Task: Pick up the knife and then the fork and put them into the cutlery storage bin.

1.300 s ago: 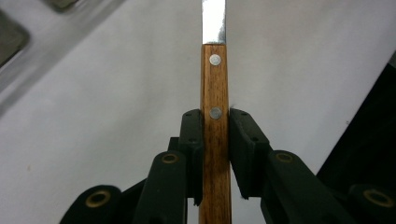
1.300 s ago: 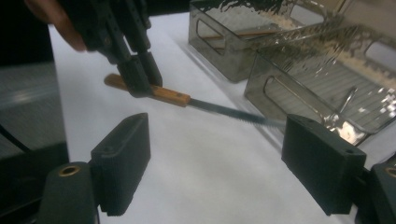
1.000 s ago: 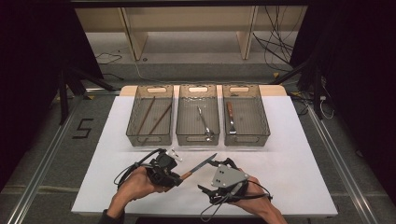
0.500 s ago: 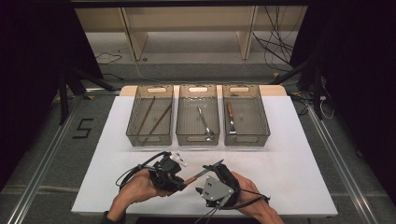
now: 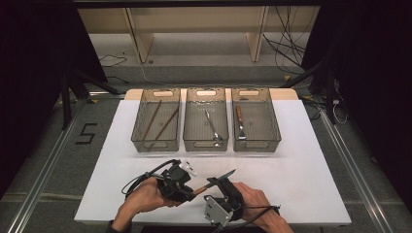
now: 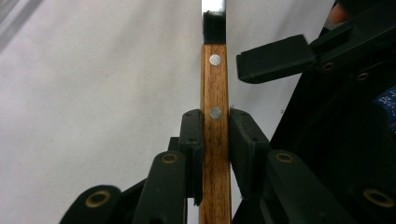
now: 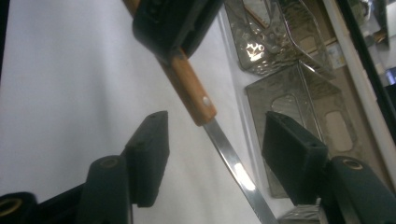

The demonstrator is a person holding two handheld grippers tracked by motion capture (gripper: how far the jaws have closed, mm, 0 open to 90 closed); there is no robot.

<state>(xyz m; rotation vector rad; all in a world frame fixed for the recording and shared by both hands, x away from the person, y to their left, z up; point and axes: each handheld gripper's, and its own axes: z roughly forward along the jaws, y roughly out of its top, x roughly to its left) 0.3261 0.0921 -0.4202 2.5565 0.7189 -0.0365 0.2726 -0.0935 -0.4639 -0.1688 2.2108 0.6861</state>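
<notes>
The left gripper (image 6: 215, 140) is clamped on the wooden handle of a knife (image 6: 215, 121); in the left gripper view both pads are seen pressed against the handle's sides at the lower of two rivets. The handle is gripped near its middle, and the steel blade extends beyond the jaws, away from the gripper.

The right gripper (image 7: 215, 158) is unclenched. Its jaws have just been closing, and the knife (image 7: 219, 140) passes between them, at the junction of handle and blade, without being touched by either pad. Clear space is seen on both sides of the blade in the right gripper view.

In the high view the knife (image 5: 214, 181) is held just above the white table surface (image 5: 301, 160), near the front edge, between the left gripper (image 5: 187, 190) and the right gripper (image 5: 221, 187). The blade tip is directed to the right and away from the person. The two hands are placed close together, the left hand (image 5: 145, 201) and right hand (image 5: 255, 201) entering from the bottom.

Three translucent bins are set in a row farther back on the table, well apart from the grippers. Two long sticks are contained in the left bin (image 5: 155, 143), a metal utensil in the middle bin (image 5: 206, 143), and a wood-handled tool in the right bin (image 5: 256, 142).
</notes>
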